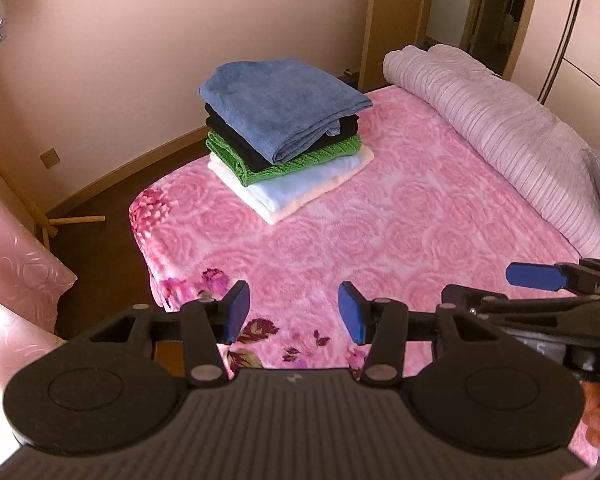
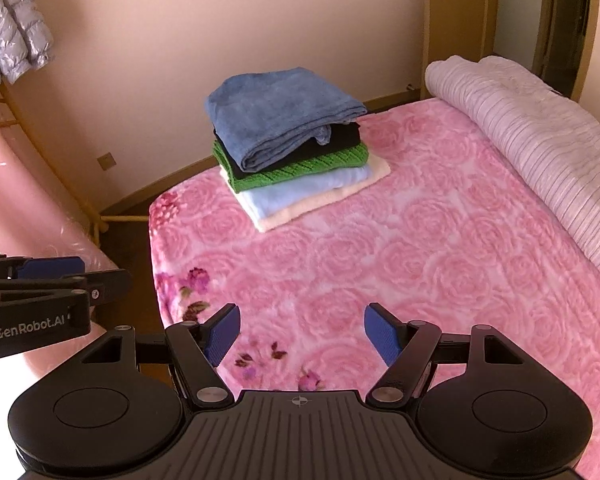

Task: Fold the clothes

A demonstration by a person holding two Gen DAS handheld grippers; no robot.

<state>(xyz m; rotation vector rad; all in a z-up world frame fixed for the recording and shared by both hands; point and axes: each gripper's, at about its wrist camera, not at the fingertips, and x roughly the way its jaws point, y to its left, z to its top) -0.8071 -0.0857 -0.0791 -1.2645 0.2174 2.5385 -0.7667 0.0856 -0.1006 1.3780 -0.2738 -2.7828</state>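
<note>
A stack of folded clothes sits near the far left corner of the pink rose-patterned bed. A blue folded piece lies on top. Under it are a black piece, a green knit, a pale blue piece and a cream one. My left gripper hovers open over the bed's near edge, holding nothing. My right gripper is open and empty too, beside the left one and well short of the stack.
A rolled pale pink striped quilt lies along the bed's right side. A grey puffy jacket hangs on the left wall. A wooden rack and pink cloth stand left of the bed. A door is at the back.
</note>
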